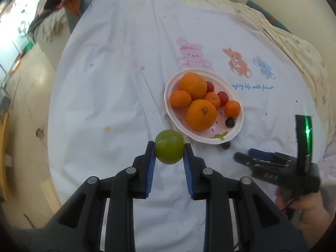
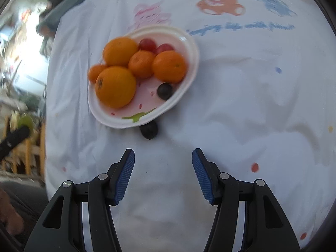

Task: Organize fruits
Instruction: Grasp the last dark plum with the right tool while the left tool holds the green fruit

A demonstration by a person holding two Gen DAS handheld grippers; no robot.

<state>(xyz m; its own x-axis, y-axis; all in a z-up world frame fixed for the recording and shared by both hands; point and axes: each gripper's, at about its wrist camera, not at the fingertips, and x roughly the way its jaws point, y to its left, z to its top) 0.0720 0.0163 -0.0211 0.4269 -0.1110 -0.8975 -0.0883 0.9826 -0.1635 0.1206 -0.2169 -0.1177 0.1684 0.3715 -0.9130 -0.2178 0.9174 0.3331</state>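
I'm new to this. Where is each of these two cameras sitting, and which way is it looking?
Left wrist view: sits on the left claw, looking steeply down its fingers at the green fruit it grips, with the fruit dish beyond; the right claw and a hand show at right.
Right wrist view: sits on the right claw, open and empty, looking down at the white cloth and a dark fruit by the dish.
Shared: the dish of oranges, the dark fruit beside it, the cloth's cartoon animals.

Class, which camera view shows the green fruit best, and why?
The left wrist view: the green fruit sits sharp and whole, gripped by the left tongs. The right wrist view shows only a blurred green sliver at its left edge.
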